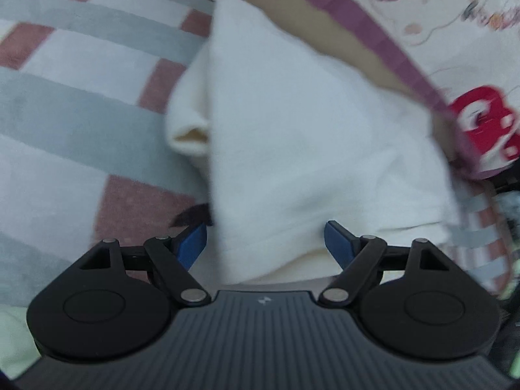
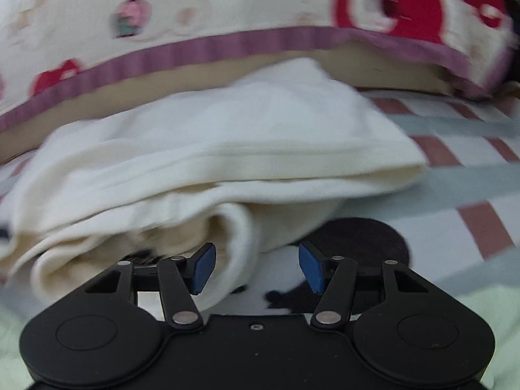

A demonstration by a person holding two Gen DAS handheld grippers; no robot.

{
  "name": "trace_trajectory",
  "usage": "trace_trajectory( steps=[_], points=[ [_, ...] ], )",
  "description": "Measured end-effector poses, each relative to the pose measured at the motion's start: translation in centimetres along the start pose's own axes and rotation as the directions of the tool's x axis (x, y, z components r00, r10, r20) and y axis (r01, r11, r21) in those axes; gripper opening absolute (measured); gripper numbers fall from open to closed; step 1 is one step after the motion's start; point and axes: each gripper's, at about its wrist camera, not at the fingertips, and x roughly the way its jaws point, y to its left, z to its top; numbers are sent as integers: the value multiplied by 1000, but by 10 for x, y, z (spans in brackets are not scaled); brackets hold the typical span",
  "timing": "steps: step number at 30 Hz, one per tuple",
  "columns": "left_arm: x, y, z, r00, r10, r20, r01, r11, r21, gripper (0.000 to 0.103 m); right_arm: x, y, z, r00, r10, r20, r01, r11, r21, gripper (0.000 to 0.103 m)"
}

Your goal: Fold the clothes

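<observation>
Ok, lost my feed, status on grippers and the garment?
Left gripper open over white garment, right gripper open at its edge. Garment partly folded on checked blanket. Patterned pillow close behind, nothing blocking.

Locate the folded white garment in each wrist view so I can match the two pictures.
Left wrist: white garment fills the centre, running up from between the open blue fingers.
Right wrist: it lies across the middle, layered edges facing the camera.
Shared landmark: purple-trimmed cartoon-print fabric behind it.
</observation>
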Motion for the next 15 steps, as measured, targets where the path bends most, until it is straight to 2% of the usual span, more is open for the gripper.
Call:
trace_trajectory(
  steps=[1,2,4,6,8,9,10,12,14,15],
  points=[
    [-1,-3,-2,1000,25,9,-25,1000,18,77,2,3,2,1000,-2,18,2,1000,-15,55],
    [-5,-6,-2,999,33,27,-34,998,44,76,0,7,4,999,19,48,-17,998,-58,13],
    [-14,-15,-4,996,59,68,-67,990,126,76,-14,22,7,996,33,84,-17,983,-184,9],
    [-19,-28,-9,988,109,108,-133,960,246,76,-39,35,8,996,41,81,-18,963,-268,7],
    [-16,-35,-12,983,148,106,-173,937,303,76,-53,34,-2,998,30,46,-14,952,-305,6],
    [-16,-37,-14,985,144,97,-168,934,315,76,-48,29,-10,1000,-2,20,8,946,-324,4],
    [-17,-39,-15,987,131,93,-154,933,325,74,-38,20,-19,999,-37,-16,30,948,-318,2],
    [-27,-48,-18,989,85,122,-124,922,367,71,-16,-6,-33,992,-78,-101,53,973,-225,0],
    [-41,-60,-27,985,22,173,-96,896,433,70,-22,-19,-35,998,-15,-66,5,988,-156,0],
    [-46,-66,-31,984,-17,179,-69,884,463,69,-29,-19,-33,999,23,-39,-29,986,-163,0]
  ],
)
